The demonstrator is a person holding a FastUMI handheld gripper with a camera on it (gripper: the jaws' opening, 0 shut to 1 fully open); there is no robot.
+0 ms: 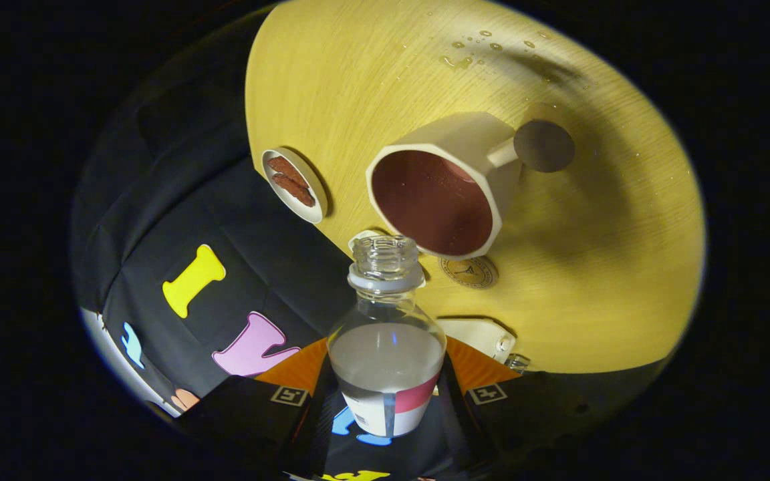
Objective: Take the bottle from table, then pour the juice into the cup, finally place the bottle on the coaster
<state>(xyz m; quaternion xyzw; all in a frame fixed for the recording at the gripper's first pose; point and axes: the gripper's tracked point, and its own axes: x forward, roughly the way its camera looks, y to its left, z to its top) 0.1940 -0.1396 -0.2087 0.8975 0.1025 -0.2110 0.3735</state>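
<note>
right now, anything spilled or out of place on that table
Yes: a scatter of water droplets lies on the wooden table well beyond the cup, like earlier splashes. The uncapped bottle sits gripped between the gripper fingers, its mouth near the cup's rim. Nothing else looks askew.

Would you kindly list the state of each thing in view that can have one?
gripper: shut on the bottle.
bottle: uncapped, partly full, tilted toward the cup.
cup: upright on the table, no liquid visible inside.
coaster: unoccupied, left of the cup.
table: wet with droplets beyond the cup.
</note>
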